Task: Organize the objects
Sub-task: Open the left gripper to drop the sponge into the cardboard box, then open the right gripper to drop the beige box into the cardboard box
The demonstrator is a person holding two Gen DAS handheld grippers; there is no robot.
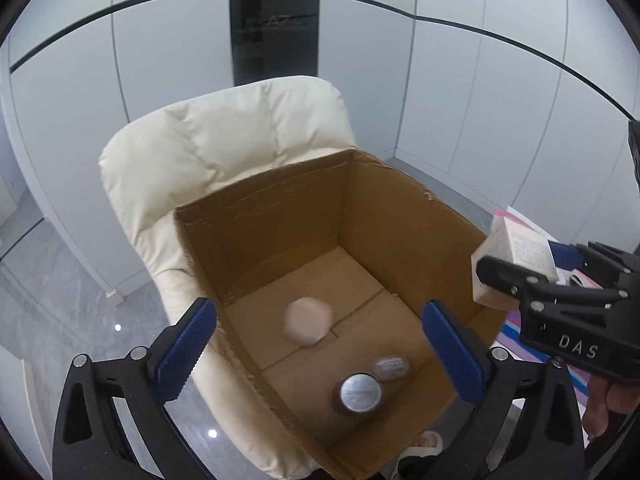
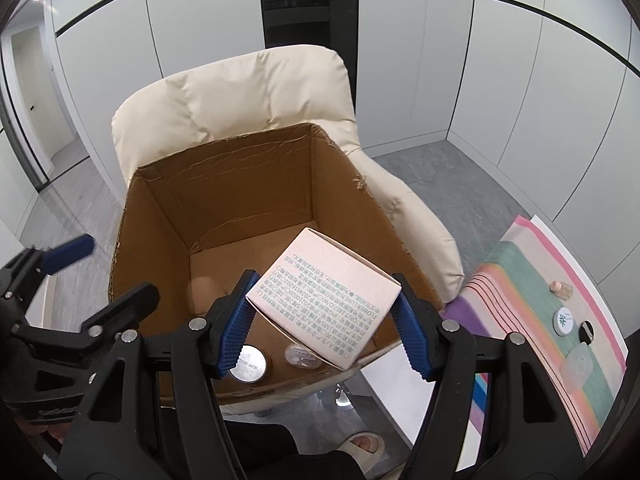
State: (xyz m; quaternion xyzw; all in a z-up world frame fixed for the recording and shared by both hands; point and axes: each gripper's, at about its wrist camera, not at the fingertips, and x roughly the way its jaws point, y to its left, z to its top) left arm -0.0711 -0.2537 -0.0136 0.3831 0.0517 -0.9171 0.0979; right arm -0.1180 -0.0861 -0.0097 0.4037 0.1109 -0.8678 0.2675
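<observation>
Right gripper [image 2: 324,312] clamps the pink carton [image 2: 324,296] over the cardboard box [image 2: 152,232]; left gripper [image 1: 320,356] gapes empty. Next: lower, release.

walls: pale grey panels [image 2: 520,80], dark seams | floor: grey marbled tile [image 1: 60,300] | furniture: cream padded armchair [image 2: 240,100] | centre: dark panel [image 2: 296,4]

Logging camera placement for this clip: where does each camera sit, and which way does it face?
Left wrist: rides the left tongs, open, looking down into the cardboard box; right tongs with the pink carton enter at right.
Right wrist: rides the right tongs, shut on that carton, above the box; left tongs at left, sandalled foot below.
Shared: box, cream chair, silver-lidded jar.
</observation>
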